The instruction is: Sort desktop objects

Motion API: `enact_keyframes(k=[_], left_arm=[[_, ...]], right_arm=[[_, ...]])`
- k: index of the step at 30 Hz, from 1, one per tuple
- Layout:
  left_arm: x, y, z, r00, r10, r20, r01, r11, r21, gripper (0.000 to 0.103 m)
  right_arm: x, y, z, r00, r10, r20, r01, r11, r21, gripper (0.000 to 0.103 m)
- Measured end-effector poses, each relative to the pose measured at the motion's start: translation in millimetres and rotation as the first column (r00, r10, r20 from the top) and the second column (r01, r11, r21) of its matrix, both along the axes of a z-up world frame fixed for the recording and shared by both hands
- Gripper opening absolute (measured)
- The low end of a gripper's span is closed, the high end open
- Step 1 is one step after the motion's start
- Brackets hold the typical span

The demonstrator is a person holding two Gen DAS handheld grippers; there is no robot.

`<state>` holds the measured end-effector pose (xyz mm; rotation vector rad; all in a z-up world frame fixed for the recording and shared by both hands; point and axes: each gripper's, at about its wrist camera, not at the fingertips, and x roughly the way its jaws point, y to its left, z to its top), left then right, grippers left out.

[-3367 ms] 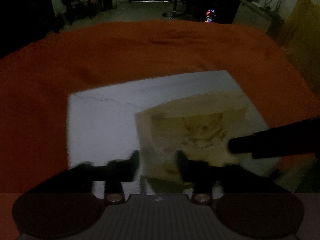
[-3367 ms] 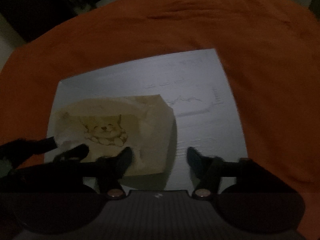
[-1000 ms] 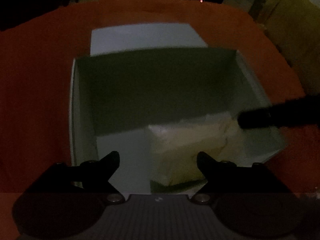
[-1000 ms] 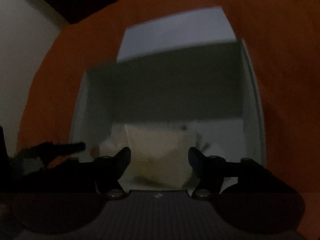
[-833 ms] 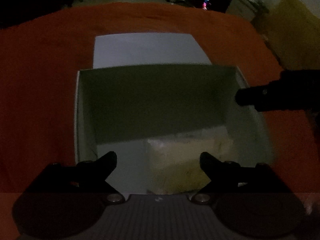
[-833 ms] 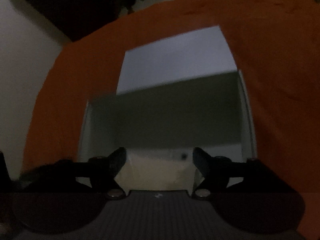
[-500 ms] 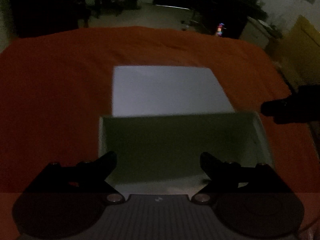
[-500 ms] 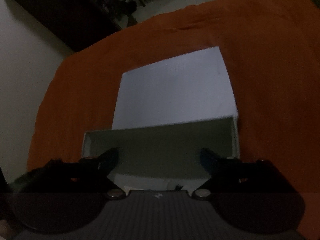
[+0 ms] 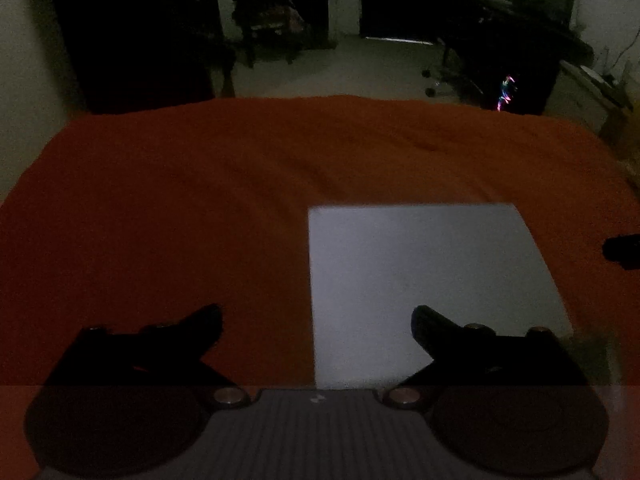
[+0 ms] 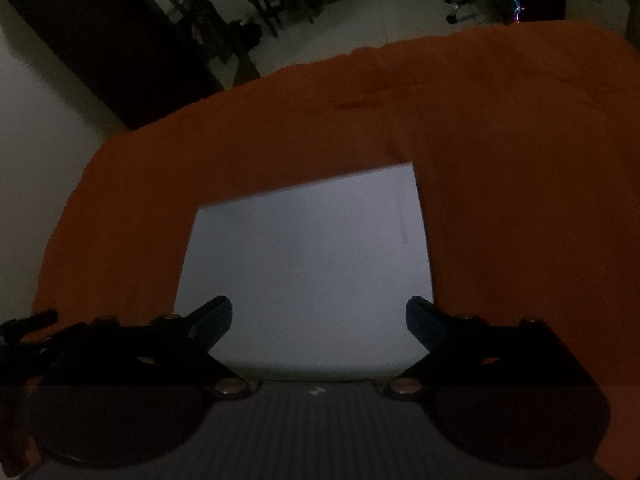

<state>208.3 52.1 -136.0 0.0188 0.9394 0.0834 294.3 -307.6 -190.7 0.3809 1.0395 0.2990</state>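
A white flat sheet (image 9: 424, 280) (image 10: 308, 256) lies on the orange cloth (image 9: 180, 208) (image 10: 520, 160). My left gripper (image 9: 316, 318) hangs over the sheet's left edge, its jaws opening wide with nothing between them. My right gripper (image 10: 319, 312) hangs over the sheet's near part, its jaws also opening and empty. A tip of the right gripper shows at the right edge of the left wrist view, and a tip of the left gripper at the left edge of the right wrist view. The box and the yellowish bag are out of view, apart from a blurred greenish patch (image 9: 592, 354).
The orange cloth covers the whole table and ends at a far edge (image 9: 340, 100). Beyond it is a dim room with a wooden chair (image 9: 264, 12) and dark furniture (image 9: 512, 60). A pale wall (image 10: 36, 128) stands left of the table.
Both grippers pulled back from the white box with the yellowish bag, which slid out of the bottom of both views. Their jaws spread wider. The white sheet now fills the near ground.
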Motion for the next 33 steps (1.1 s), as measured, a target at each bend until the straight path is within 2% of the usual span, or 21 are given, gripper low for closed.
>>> enact_keyframes(k=[3, 5, 7, 9, 11, 13, 15, 20, 23, 25, 26, 29, 31, 33], left_arm=[[40, 11, -14, 0.999, 0.002, -0.041, -0.004, 0.999, -0.05, 0.103], [67, 13, -30, 0.993, -0.064, -0.097, 0.056, 0.995, -0.078, 0.103], [95, 13, -47, 0.976, -0.137, -0.171, 0.124, 0.989, -0.086, 0.103], [119, 11, -68, 0.959, -0.18, -0.218, 0.171, 0.983, -0.061, 0.102], [134, 14, -83, 0.965, -0.151, -0.213, 0.152, 0.988, -0.015, 0.103], [148, 21, -100, 0.956, -0.142, -0.258, 0.131, 0.99, -0.06, 0.103], [152, 30, -120, 0.933, -0.158, -0.323, 0.108, 0.98, -0.167, 0.103], [144, 25, -144, 0.903, -0.169, -0.396, 0.134, 0.984, -0.116, 0.103], [144, 36, -149, 0.885, -0.164, -0.437, 0.073, 0.973, -0.219, 0.103], [141, 36, -151, 0.882, -0.163, -0.441, 0.059, 0.969, -0.24, 0.103], [141, 35, -153, 0.874, -0.176, -0.453, 0.057, 0.963, -0.263, 0.103], [140, 26, -161, 0.809, -0.26, -0.528, 0.084, 0.939, -0.333, 0.103], [139, 19, -157, 0.807, -0.261, -0.53, 0.111, 0.948, -0.298, 0.103], [140, 10, -153, 0.806, -0.275, -0.523, 0.146, 0.95, -0.275, 0.103]], right_arm=[[30, -6, -11, 1.0, -0.019, -0.007, 0.019, 1.0, 0.016, 0.098], [49, -12, -21, 0.999, -0.042, -0.013, 0.042, 0.999, 0.019, 0.099], [66, -16, -34, 0.998, -0.059, -0.037, 0.059, 0.998, 0.014, 0.099], [81, -19, -50, 0.995, -0.069, -0.07, 0.069, 0.998, 0.008, 0.101], [89, -21, -65, 0.993, -0.086, -0.085, 0.085, 0.996, -0.015, 0.102], [95, -23, -80, 0.99, -0.098, -0.104, 0.095, 0.995, -0.034, 0.102], [96, -25, -97, 0.985, -0.111, -0.134, 0.107, 0.994, -0.036, 0.103], [87, -29, -130, 0.974, -0.115, -0.193, 0.108, 0.993, -0.048, 0.103], [83, -22, -135, 0.981, -0.065, -0.182, 0.056, 0.997, -0.051, 0.103], [79, -13, -135, 0.985, 0.012, -0.174, -0.015, 1.0, -0.013, 0.103], [78, -7, -135, 0.983, 0.048, -0.177, -0.049, 0.999, -0.006, 0.103], [78, 11, -133, 0.972, 0.126, -0.197, -0.148, 0.984, -0.1, 0.103], [79, 15, -133, 0.965, 0.146, -0.217, -0.172, 0.979, -0.109, 0.103], [78, 12, -133, 0.968, 0.122, -0.221, -0.148, 0.984, -0.104, 0.103]])
